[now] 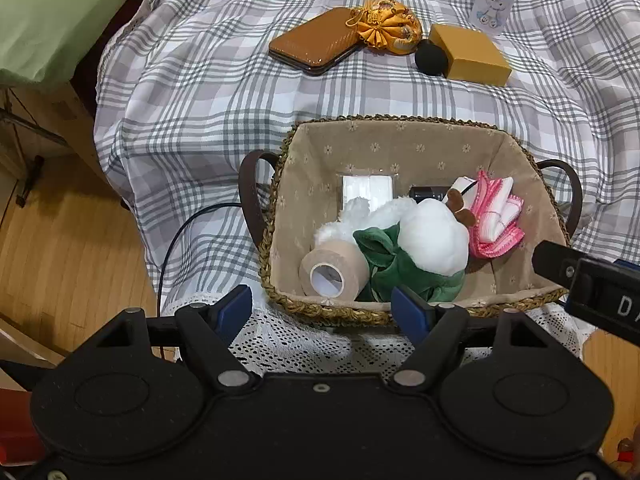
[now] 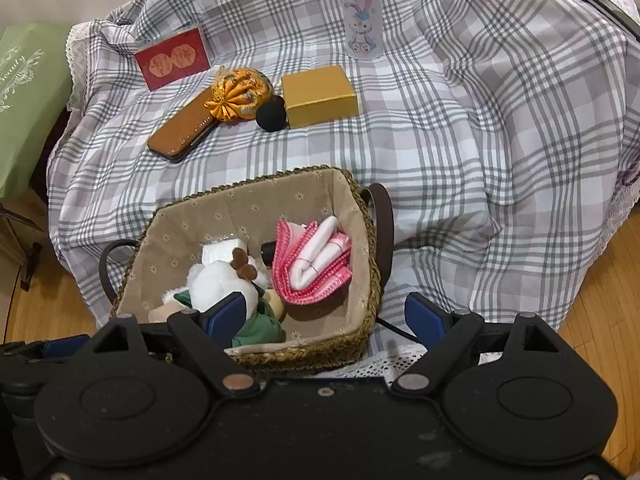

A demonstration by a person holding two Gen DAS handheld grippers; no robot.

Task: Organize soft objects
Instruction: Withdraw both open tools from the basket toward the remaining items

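Left hand-held gripper (image 1: 322,308): matte black moulded body, two round raised discs, silver pivot screws, blue pads on the fingers (image 1: 236,306). Right hand-held gripper (image 2: 326,316): same build, one pivot screw copper-toned. White lettering marks its black side.

both grippers (image 1: 322,308) (image 2: 330,316) apparently empty (fingers apart)

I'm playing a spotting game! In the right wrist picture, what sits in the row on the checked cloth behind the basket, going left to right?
Red card → brown case → orange pouch → black ball → gold box.
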